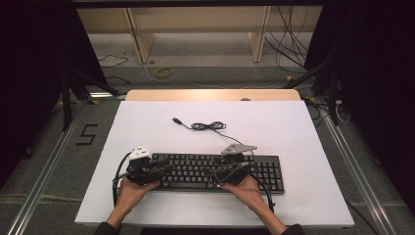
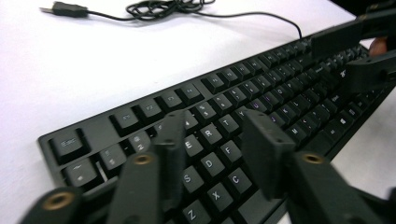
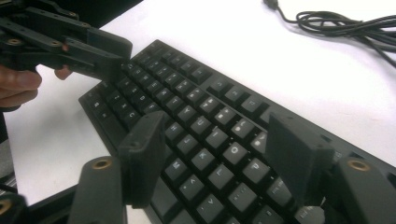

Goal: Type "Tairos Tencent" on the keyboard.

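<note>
Floor cables [image 1: 293, 44] beyond white table [image 1: 147, 127]

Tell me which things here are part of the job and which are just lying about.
Part of the job:
- black keyboard
- left gripper, jaws apart over the left-hand keys
- right gripper, jaws apart over the right-hand keys
- keyboard cable, coiled behind, plug lying loose

Lying about:
- yellow ring on the floor
- loose wires beyond the table
</note>
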Motion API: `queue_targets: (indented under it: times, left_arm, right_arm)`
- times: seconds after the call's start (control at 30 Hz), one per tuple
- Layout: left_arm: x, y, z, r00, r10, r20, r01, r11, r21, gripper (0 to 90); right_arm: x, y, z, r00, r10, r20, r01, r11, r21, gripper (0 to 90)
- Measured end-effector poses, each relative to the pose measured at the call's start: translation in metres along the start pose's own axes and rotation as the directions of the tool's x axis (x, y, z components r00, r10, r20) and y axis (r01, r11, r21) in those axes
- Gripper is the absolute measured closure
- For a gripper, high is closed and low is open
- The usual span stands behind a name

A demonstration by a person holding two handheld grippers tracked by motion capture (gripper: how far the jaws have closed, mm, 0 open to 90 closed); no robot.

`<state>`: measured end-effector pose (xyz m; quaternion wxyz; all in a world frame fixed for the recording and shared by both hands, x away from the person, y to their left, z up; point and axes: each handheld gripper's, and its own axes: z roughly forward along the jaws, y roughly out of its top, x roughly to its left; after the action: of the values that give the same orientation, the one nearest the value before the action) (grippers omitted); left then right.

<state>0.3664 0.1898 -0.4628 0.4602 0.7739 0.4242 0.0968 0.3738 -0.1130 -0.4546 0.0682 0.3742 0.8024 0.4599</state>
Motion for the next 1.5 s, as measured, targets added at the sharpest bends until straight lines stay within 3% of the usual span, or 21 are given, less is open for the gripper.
queue_targets:
  times: [0.43, 0.8, 1.5]
  left_arm:
    - [-0.007, 0.011, 0.024, 0.9981, 0.062, 0.009, -0.062, 0.994, 0.09, 88.8]
    - [-0.004, 0.012, 0.034, 0.9984, 0.057, -0.005, -0.056, 0.9906, 0.125, 89.0]
    - [-0.006, 0.01, 0.044, 0.9977, 0.067, -0.008, -0.065, 0.9841, 0.165, 89.2]
  right_arm:
    - [-0.003, -0.007, -0.012, 1.0, 0.0, 0.005, 0.0, 1.0, -0.017, 34.8]
    - [-0.002, -0.011, -0.02, 0.9999, -0.011, 0.002, 0.011, 0.999, -0.046, 32.1]
    - [-0.002, -0.014, -0.02, 0.9999, -0.016, 0.004, 0.016, 0.999, -0.039, 31.3]
